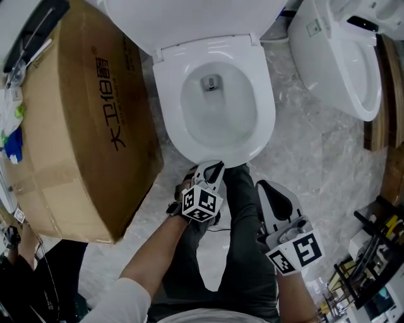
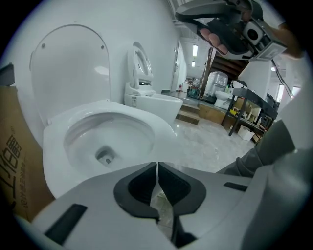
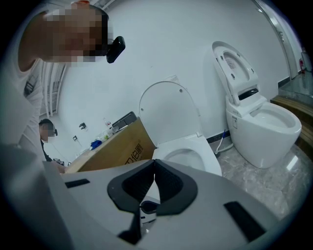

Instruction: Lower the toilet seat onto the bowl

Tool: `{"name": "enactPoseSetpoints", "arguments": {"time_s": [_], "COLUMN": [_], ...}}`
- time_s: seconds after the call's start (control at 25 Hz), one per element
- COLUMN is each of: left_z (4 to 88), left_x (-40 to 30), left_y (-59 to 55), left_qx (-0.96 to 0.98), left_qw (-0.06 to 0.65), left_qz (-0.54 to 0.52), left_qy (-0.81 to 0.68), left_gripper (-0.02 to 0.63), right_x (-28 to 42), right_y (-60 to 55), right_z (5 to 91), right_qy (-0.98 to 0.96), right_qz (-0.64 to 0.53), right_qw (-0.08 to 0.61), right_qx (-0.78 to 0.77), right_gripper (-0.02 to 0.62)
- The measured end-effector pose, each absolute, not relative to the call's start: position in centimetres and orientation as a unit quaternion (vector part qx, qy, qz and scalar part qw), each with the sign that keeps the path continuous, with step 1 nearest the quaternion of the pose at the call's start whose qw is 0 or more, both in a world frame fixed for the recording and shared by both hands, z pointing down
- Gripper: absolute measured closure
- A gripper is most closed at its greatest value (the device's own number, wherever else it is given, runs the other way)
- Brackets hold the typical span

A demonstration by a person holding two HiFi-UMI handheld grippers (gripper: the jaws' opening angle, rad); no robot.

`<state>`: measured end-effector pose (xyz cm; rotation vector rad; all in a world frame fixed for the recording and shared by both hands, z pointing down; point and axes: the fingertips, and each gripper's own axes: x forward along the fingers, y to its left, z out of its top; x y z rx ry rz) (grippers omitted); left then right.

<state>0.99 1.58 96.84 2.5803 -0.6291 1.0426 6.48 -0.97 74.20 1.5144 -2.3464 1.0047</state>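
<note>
Tiled washroom floor [image 1: 303, 158] with toilet, seen from above and from both grippers.

At far left a large cardboard box [image 1: 82, 126] with printed characters stands on the floor, just beside the toilet. At centre the white toilet seat [image 1: 169, 101] lies flat on the bowl [image 1: 218, 110], while the lid [image 1: 189, 19] behind it stands upright against the wall. The left gripper [image 1: 213, 169] is held just in front of the seat's front rim, pointing at the bowl. Its fingers [image 2: 139, 188] are clenched together with nothing between them. The right gripper [image 1: 265, 188] sits a little further back and to the right, over the person's dark trouser leg. Its fingers [image 3: 168, 188] are likewise pressed together and empty. At far right a second toilet [image 1: 334, 63] stands apart, its cover raised.
</note>
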Motion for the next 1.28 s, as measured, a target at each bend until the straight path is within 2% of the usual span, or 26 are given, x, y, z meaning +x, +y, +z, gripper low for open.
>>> {"name": "enactPoseSetpoints", "arguments": {"time_s": [0.16, 0.36, 0.92, 1.28], "left_z": [93.4, 85.2, 59.9, 48.8], "left_x": [1.0, 1.3, 0.2, -0.8], "left_y": [1.2, 0.6, -0.7, -0.6], "left_qx": [0.899, 0.910, 0.928, 0.932], "left_qw": [0.148, 0.145, 0.113, 0.091], "left_qz": [0.345, 0.308, 0.222, 0.180], "left_qy": [-0.227, -0.238, -0.277, -0.301], "left_gripper": [0.588, 0.595, 0.595, 0.595], "right_x": [6.5, 6.3, 5.1, 3.6], "right_y": [-0.8, -0.9, -1.3, -1.0], "right_z": [73.3, 70.1, 55.8, 47.1], "right_qy": [-0.789, -0.790, -0.810, -0.829], "right_qz": [0.332, 0.325, 0.265, 0.221], "right_qw": [0.097, 0.097, 0.084, 0.069], "right_qx": [0.507, 0.510, 0.516, 0.509], "right_gripper": [0.578, 0.578, 0.578, 0.578]}}
